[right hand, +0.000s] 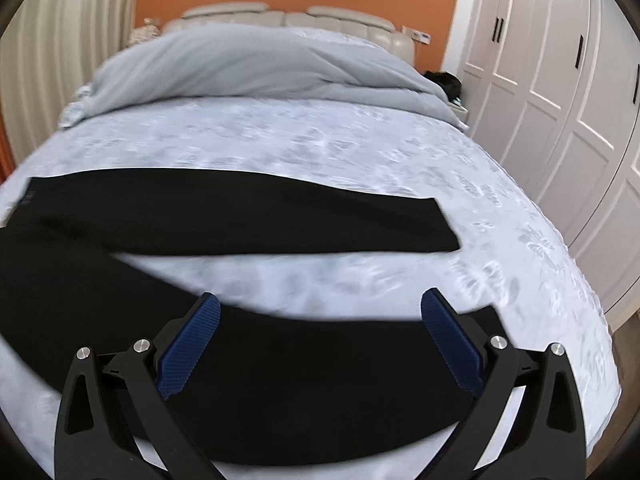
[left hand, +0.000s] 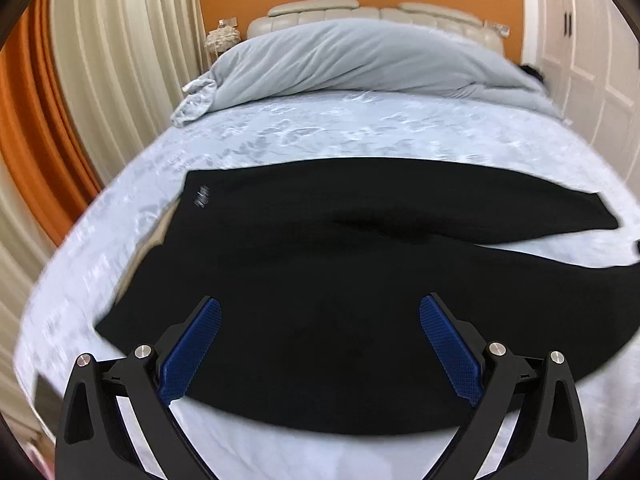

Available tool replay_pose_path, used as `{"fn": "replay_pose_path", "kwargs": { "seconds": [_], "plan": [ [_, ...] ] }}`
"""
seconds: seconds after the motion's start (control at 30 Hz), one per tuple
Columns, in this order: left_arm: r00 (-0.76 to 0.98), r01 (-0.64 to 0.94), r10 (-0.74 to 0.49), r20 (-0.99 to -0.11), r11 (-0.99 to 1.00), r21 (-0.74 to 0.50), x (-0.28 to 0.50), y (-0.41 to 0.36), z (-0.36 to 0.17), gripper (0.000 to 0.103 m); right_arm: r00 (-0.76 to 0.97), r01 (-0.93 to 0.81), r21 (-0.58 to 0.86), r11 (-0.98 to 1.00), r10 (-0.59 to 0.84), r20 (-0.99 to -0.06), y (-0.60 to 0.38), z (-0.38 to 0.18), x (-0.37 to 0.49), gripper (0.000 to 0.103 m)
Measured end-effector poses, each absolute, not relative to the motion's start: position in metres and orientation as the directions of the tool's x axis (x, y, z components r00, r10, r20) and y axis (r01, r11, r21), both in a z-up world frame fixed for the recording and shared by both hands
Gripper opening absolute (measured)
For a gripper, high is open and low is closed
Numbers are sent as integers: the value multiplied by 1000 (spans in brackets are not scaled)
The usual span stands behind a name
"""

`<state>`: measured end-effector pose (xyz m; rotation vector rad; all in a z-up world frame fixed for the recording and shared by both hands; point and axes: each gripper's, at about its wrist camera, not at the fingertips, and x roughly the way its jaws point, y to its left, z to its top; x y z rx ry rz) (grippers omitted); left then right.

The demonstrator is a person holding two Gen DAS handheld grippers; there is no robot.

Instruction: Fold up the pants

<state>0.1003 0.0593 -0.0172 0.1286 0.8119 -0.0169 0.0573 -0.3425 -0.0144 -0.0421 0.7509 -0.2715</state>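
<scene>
A pair of black pants (left hand: 304, 280) lies spread flat across the near half of a bed (left hand: 320, 132), close to its foot edge. The waistband end sits toward the bed's left edge, and the two legs run toward the right edge, splayed apart in a narrow V with pale patterned bedcover showing between them. The far leg (right hand: 280, 220) lies straight; the near leg (right hand: 320, 380) runs along the foot edge.

The left gripper (left hand: 320, 344) hovers over the hip area near the waistband, its blue-padded fingers (left hand: 196, 356) spread wide and holding nothing. The right gripper (right hand: 320, 336) hovers over the near leg toward its hem, fingers equally wide and empty.

Judging by this placement, each gripper is poised over one end of the near leg, likely to pinch it and carry it over onto the far leg.

A grey duvet (left hand: 360, 60) is bunched against the headboard, keeping the working area free.
</scene>
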Motion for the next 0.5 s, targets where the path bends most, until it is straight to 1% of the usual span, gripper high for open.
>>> {"fn": "replay_pose_path", "kwargs": {
  "seconds": [0.1, 0.17, 0.2, 0.27, 0.37, 0.43, 0.5],
  "plan": [
    [641, 32, 47, -766, 996, 88, 158, 90, -31, 98, 657, 278, -108, 954, -271, -704, -400, -31, 100, 98],
    [588, -39, 68, -806, 998, 56, 208, 120, -43, 98, 642, 329, -85, 941, -288, -710, -435, -40, 126, 98],
    [570, -80, 64, -819, 997, 22, 237, 139, -50, 98, 635, 361, -57, 931, -290, -716, -458, -45, 143, 98],
    [542, -160, 87, -836, 987, 0, 280, 167, -60, 98, 623, 408, -35, 912, -306, -720, -487, -51, 165, 98],
    [524, -279, 132, -841, 960, -23, 326, 204, -71, 97, 570, 483, -15, 876, -327, -753, -533, -69, 205, 98],
    [532, -349, 158, -832, 936, -45, 351, 227, -77, 97, 560, 508, -5, 861, -334, -758, -552, -78, 221, 98],
    [522, -391, 140, -841, 916, -90, 374, 244, -86, 97, 560, 530, 15, 848, -336, -758, -566, -87, 235, 98]
  ]
}}
